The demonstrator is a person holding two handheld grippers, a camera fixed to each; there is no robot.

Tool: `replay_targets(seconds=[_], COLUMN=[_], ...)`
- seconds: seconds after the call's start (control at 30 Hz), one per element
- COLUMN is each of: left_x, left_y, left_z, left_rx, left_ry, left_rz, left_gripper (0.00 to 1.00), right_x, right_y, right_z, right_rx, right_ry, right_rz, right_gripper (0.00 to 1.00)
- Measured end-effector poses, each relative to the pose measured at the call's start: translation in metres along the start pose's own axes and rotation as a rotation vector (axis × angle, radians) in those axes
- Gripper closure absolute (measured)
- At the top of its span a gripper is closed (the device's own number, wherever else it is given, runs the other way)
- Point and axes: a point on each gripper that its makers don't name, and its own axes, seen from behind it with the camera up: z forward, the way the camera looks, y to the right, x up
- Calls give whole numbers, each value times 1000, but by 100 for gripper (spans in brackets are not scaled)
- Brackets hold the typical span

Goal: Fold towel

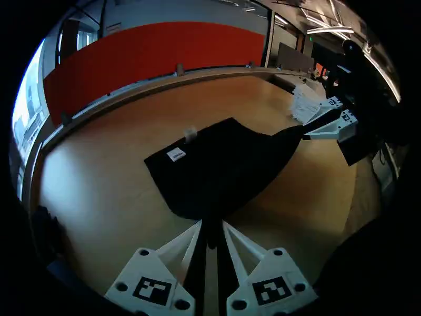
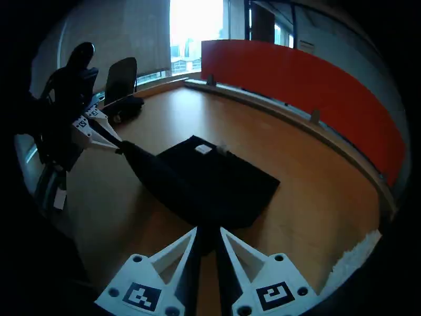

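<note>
Black fabric is seen pinched between the fingers of the left gripper (image 1: 212, 227) at the bottom of the left gripper view. The two fingers are drawn close together, with a narrow fold of the towel (image 1: 221, 168) clamped between them. The same condition is recorded for the right gripper (image 2: 208, 230) in the right gripper view: its fingers are closed on another corner of the towel, and the cloth is seen running away from the tips.

Each gripper is also observed from the other's camera, farther off, with a raised corner of the towel gripped at its tips (the holding hand is too dark to be made out). Between the two held corners the near edge of the towel is lifted off the surface and sags. The remainder is laid flat on the wooden bench (image 1: 105, 179), roughly at its middle.

A small white label (image 1: 176, 154) is noted on the flat part, near the far edge, with a second pale tag (image 1: 190, 134) just beyond it. A white stack (image 1: 304, 104) is noted farther along the bench, apart from the towel. An orange partition (image 1: 158, 52) is fitted along the bench's far edge. In the right gripper view a dark chair (image 2: 121, 79) and a bright window (image 2: 197, 31) are recorded at the far end.
</note>
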Motion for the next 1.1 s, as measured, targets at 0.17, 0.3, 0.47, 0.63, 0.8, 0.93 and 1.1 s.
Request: replay_targets(seconds=[0.17,0.3,0.47,0.63,0.8,0.93,1.1], left_x=[5,9,13,16,17,16,17], left_y=[1,1,1,2,4,6,7], left_z=[-11,-20,-29,-36,-41,-44,-46], left_rx=[2,3,2,2,-3,-8,-14], left_ry=[3,6,7,7,5,3,3], left_rz=[-9,-12,-7,-8,-6,-1,-2], left_gripper=[89,89,89,89,89,89,89], right_x=[7,10,12,17,21,21,19], right_y=[-7,-13,-19,-23,-26,-30,-32], right_z=[-11,-18,-26,-33,-41,-45,-48], right_rx=[11,18,25,29,31,37,40], right_ry=[4,3,4,10,12,9,5], right_rz=[-8,-20,-22,-20,-23,-22,-24], right_gripper=[84,84,84,84,84,84,84])
